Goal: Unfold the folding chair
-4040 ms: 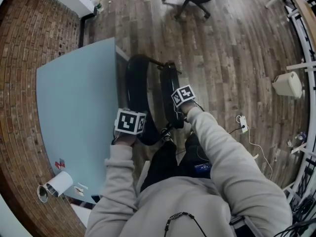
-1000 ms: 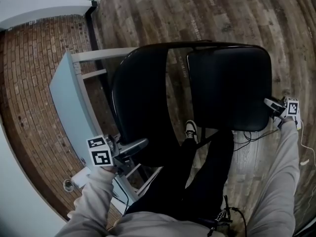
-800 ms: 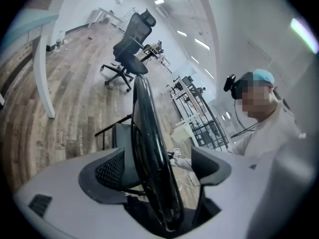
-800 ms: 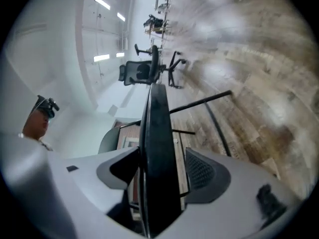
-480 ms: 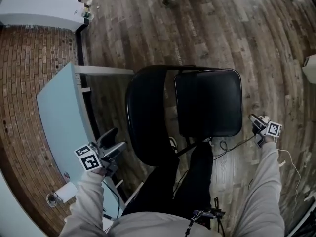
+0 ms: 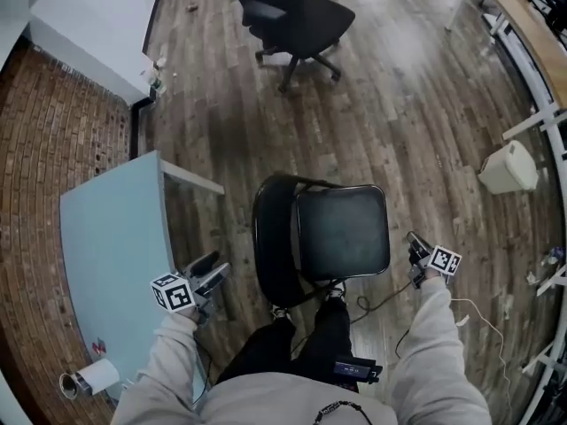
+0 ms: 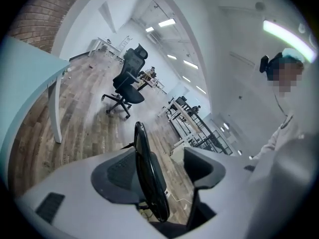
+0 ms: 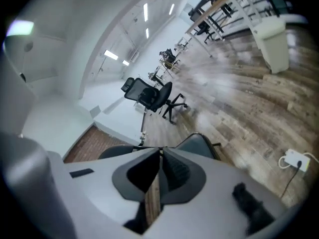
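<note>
The black padded metal folding chair (image 6: 341, 233) stands unfolded, just released; the left hand-held gripper (image 6: 211, 275) is closing empty but wide, the right hand-held gripper (image 6: 414, 241) closing empty, tips together: task seemingly done.

Table (image 6: 111, 237) L of folding chair (image 6: 341, 233), bin (image 6: 508, 166) far R

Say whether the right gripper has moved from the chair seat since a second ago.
Yes. The right gripper was at the right edge of the seat; now it stands off to its right, floor between. Its jaws are closing, empty.
</note>
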`<state>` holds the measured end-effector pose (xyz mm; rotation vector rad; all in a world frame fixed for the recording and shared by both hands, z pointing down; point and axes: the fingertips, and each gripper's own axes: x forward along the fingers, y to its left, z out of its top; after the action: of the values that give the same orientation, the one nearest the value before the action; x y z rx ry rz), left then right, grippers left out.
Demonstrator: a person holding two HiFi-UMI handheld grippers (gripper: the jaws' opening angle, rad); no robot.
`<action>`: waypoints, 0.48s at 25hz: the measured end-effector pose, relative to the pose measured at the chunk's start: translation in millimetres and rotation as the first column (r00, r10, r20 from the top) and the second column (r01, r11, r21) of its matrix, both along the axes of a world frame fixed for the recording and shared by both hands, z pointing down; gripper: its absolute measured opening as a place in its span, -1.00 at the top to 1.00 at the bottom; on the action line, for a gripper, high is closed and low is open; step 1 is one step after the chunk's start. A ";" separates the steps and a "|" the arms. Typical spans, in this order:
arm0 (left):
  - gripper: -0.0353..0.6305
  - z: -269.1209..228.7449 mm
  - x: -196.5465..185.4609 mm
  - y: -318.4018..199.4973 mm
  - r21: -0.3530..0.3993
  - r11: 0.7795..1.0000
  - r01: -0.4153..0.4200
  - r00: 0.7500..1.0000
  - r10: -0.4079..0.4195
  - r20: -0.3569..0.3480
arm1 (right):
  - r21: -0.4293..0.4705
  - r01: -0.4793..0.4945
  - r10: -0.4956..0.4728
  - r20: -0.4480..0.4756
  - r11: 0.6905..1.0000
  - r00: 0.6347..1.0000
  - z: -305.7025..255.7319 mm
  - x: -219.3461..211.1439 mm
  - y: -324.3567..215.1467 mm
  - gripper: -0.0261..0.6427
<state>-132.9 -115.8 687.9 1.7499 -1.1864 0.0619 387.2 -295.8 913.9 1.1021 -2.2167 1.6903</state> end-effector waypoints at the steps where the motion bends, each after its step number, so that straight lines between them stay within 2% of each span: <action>1: 0.06 -9.5 -3.1 -3.4 0.022 1.000 0.010 1.000 -0.009 -0.017 | 0.040 0.007 -0.006 -0.015 0.999 1.000 -23.7 -7.1 -3.0 0.86; 3: 0.60 -25.4 -10.8 -12.3 0.069 0.997 0.043 0.998 -0.040 -0.039 | 0.088 0.029 -0.021 -0.089 0.996 0.996 -63.5 -14.6 -4.4 0.90; 4: 0.79 -31.9 -16.1 -13.1 0.089 0.994 0.058 0.998 -0.055 -0.036 | 0.098 0.034 -0.020 -0.136 0.995 0.991 -79.9 -16.2 -0.4 0.90; 5: 0.88 -36.7 -22.1 -10.6 0.102 0.993 0.066 0.998 -0.064 -0.022 | 0.101 0.024 -0.006 -0.179 0.995 0.984 -94.3 -16.8 6.6 0.90; 7: 0.88 -40.0 -36.2 0.1 0.109 0.991 0.074 0.997 -0.075 0.001 | 0.092 -0.031 0.052 -0.235 0.995 0.971 -118.8 -18.1 25.2 0.90; 10: 0.88 -38.9 -55.1 23.6 0.098 0.990 0.098 0.995 -0.099 0.002 | 0.086 -0.100 0.119 -0.253 0.991 0.960 -156.8 -25.2 60.5 0.90; 12: 0.88 -43.8 -62.0 28.2 0.104 0.991 0.088 0.996 -0.091 0.018 | 0.116 -0.121 0.147 -0.258 0.986 0.955 -190.2 -30.9 73.2 0.90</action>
<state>-194.9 -87.6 644.1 1.7873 -1.3036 -0.0339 356.3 -222.6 723.7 1.4406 -2.1157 1.3920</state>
